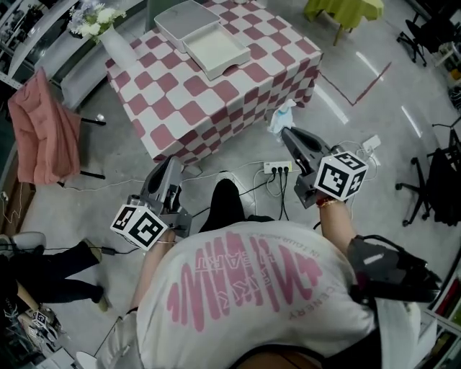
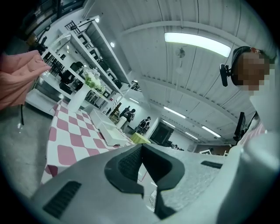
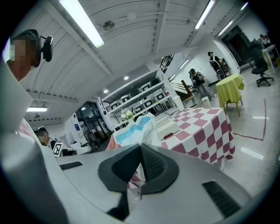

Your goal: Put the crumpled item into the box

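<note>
R: right gripper (image 1: 287, 131) pinching crumpled white-and-blue plastic wrapper (image 1: 282, 117) at its tips, well apart from open white box (image 1: 232, 59) on pink-checked table (image 1: 238, 101) | L: left gripper (image 1: 175, 160) pressed together, empty | RISK: I judge the thin hold could slip mid-carry, dropping the wrapper short.

We record a table (image 1: 216, 101) under a red-and-white checkered cloth, with a vase of white flowers (image 1: 114, 43) at one corner. A pink garment (image 1: 43, 130) hangs to its left. A white power strip (image 1: 278, 168) lies on the floor beside the table, with cables plugged in. A yellow-green table (image 1: 344, 9) stands beyond.
</note>
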`<action>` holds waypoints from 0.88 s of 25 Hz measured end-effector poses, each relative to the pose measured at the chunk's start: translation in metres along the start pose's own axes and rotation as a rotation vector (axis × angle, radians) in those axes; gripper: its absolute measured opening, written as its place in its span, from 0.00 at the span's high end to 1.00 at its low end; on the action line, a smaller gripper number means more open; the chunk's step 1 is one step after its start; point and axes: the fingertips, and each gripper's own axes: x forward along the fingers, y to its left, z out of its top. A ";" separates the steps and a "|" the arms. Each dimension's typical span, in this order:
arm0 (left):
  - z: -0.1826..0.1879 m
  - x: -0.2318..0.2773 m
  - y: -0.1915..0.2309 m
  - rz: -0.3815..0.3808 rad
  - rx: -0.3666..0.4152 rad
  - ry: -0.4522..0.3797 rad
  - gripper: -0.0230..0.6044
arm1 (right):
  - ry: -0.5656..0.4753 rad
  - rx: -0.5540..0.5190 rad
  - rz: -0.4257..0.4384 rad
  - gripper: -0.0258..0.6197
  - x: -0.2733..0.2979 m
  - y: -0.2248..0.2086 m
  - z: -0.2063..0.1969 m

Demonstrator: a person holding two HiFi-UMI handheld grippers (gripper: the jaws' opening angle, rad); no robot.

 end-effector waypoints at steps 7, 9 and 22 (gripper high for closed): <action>0.028 0.057 0.031 -0.040 -0.006 0.013 0.95 | 0.000 0.006 -0.007 0.95 0.054 -0.018 0.031; 0.040 0.073 0.041 -0.046 -0.008 0.011 0.95 | -0.009 0.000 -0.007 0.95 0.070 -0.024 0.046; 0.135 0.150 0.103 -0.084 0.019 -0.024 0.95 | -0.041 -0.043 0.000 0.95 0.173 -0.036 0.129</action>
